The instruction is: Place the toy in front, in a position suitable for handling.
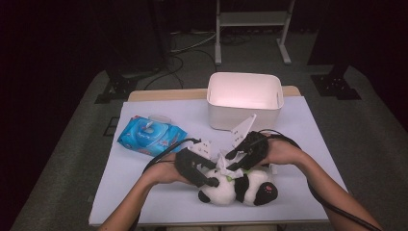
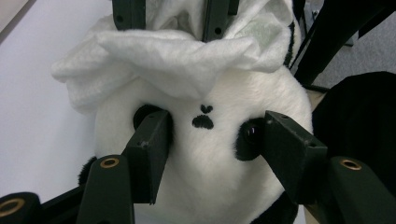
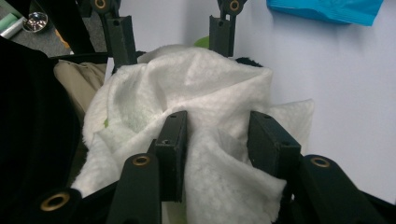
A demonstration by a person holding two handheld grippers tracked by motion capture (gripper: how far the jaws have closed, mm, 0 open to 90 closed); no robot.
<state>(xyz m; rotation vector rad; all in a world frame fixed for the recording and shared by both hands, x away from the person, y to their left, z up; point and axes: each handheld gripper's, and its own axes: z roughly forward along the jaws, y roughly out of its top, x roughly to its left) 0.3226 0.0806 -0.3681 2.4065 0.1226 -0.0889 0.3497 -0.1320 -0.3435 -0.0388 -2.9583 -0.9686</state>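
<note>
A soft black and white panda toy (image 1: 238,187) lies on its back near the front edge of a flat white table top (image 1: 144,192). A thin white wet wipe (image 1: 226,166) is draped over the panda's head.

The left gripper (image 1: 211,180) squeezes the panda's head from both sides, with one black jaw by each eye. In the left gripper view the wipe (image 2: 182,51) sits bunched above the panda's face (image 2: 203,154).

The right gripper (image 3: 217,140) rests on the wipe (image 3: 196,93). Its jaws stand partly apart with folds of the wipe between them, and I cannot tell if they pinch it.

Behind the panda stands an open white plastic box (image 1: 244,98). A blue pack of wipes (image 1: 150,135) lies on the table to the left. Under the table is grey carpet (image 1: 67,159). The room behind is dark, with the white legs of a frame (image 1: 252,29) and black cables on the floor.
</note>
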